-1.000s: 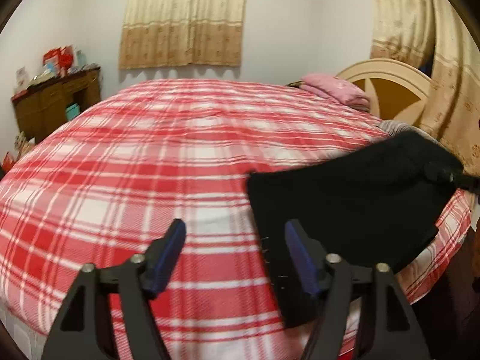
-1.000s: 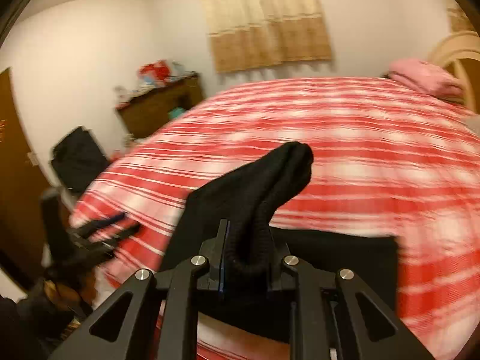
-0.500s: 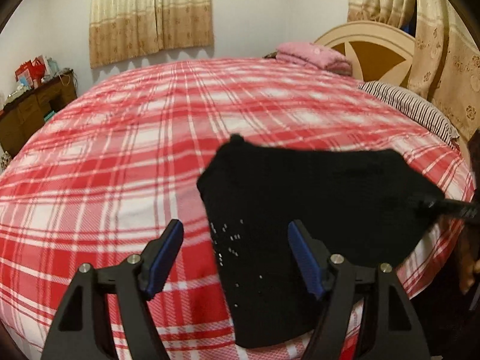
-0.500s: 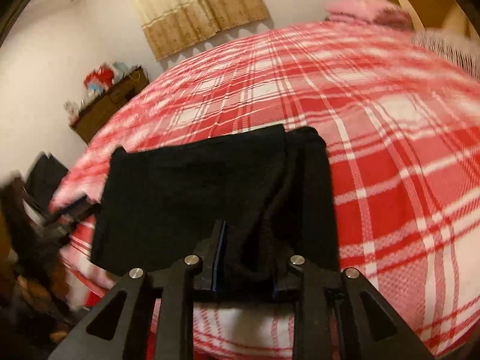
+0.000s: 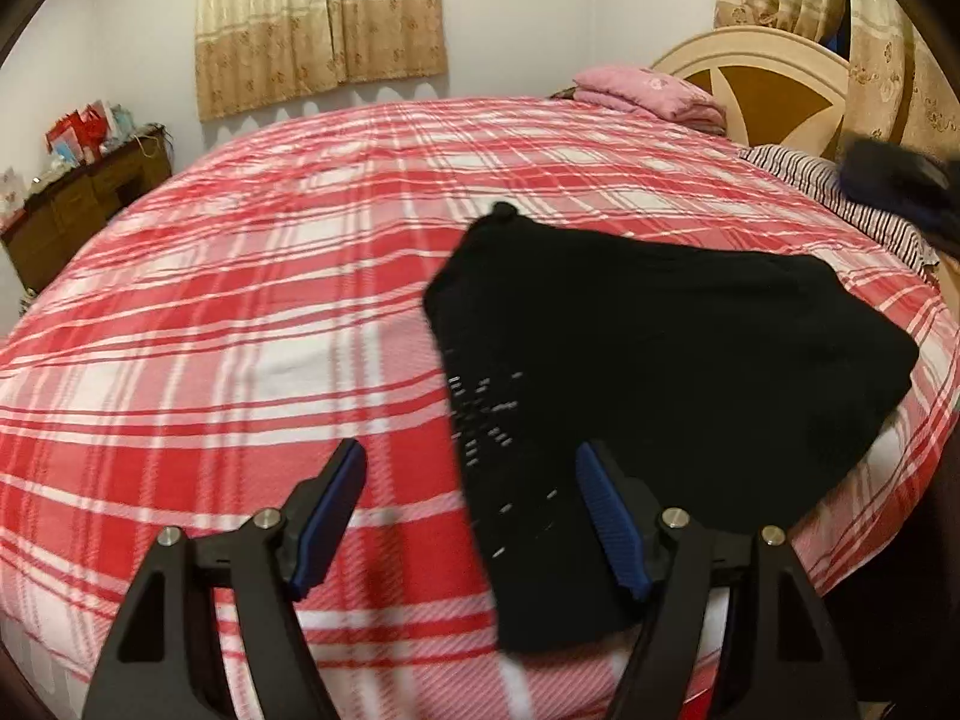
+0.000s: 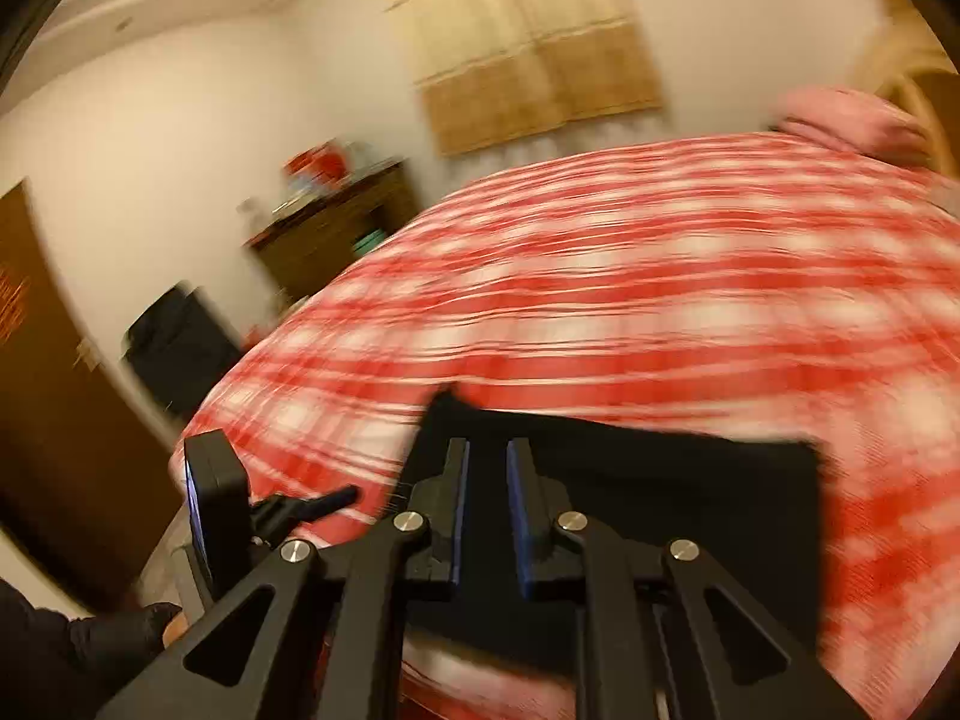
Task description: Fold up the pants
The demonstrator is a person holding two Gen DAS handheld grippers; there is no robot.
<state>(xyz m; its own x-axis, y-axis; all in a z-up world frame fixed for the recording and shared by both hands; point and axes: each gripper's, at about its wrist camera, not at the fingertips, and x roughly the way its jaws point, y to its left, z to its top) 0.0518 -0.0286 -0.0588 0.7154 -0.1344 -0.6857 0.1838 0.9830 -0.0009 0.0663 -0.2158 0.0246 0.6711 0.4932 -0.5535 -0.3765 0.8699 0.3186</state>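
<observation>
The black pants (image 5: 660, 372) lie folded flat on the red plaid bed (image 5: 252, 324) near its front right edge. My left gripper (image 5: 471, 462) is open and empty, hovering above the pants' near left edge. In the right wrist view the pants (image 6: 660, 498) lie just beyond my right gripper (image 6: 486, 450). Its jaws stand slightly apart with nothing between them. That view is motion-blurred. The right gripper also shows as a dark blur at the right of the left wrist view (image 5: 900, 186).
A pink folded blanket (image 5: 648, 96) and a striped pillow (image 5: 840, 198) lie by the headboard (image 5: 762, 78). A wooden dresser (image 5: 84, 198) stands by the far wall at left. A door (image 6: 36, 396) and a black bag (image 6: 174, 348) are left of the bed.
My right gripper has let go of the pants and pulled back upward. The pants now lie flat on the bed. My left gripper stays open above their edge.
</observation>
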